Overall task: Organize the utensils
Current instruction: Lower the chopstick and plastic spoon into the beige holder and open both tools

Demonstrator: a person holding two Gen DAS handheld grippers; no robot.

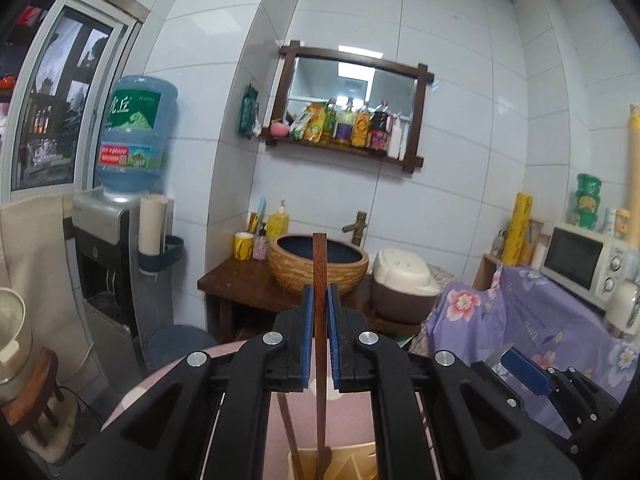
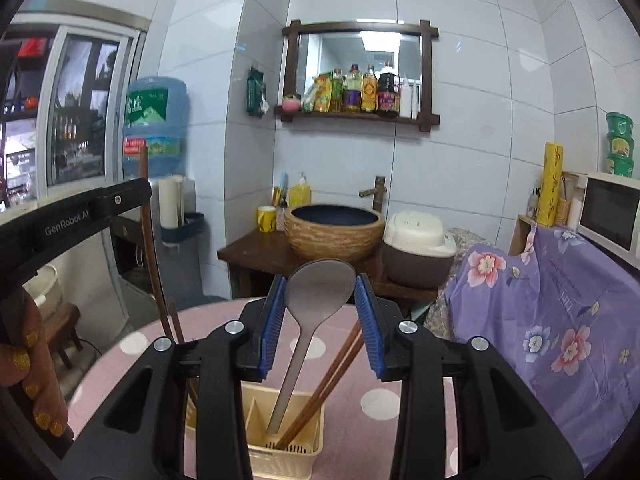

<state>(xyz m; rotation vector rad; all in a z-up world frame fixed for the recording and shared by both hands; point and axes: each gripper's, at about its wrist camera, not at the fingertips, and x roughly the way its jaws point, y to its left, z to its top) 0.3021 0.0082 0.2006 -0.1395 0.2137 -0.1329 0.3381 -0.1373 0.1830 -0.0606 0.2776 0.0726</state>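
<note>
The cream plastic utensil caddy [image 2: 280,436] stands on the round pink table with white polka dots [image 2: 372,404], well in from the table's far curved edge, with bare cloth open to its right and beyond it; a purple floral cloth [image 2: 552,312] hangs close off the table's right side. In the right wrist view the right gripper [image 2: 320,320] hovers above the caddy with its blue-padded jaws spread wide around the bowl of a grey metal spoon [image 2: 316,292], the pads just beside the bowl's edges; I cannot tell whether they touch. The spoon stands handle-down in the caddy, its long axis nearly upright and leaning slightly right at the top. Two brown wooden chopsticks [image 2: 320,392] share that compartment, tips down, slanting up to the right behind the right pad. In the left wrist view the left gripper [image 1: 319,316] has its jaws drawn narrow on a single dark wooden chopstick [image 1: 320,280], held upright with its square end pointing up and its lower end reaching down into the caddy [image 1: 348,460]; a second loose stick [image 1: 290,432] leans beside it. The same held chopstick [image 2: 150,248] shows at the left of the right wrist view, below the left gripper's black body [image 2: 72,224].
</note>
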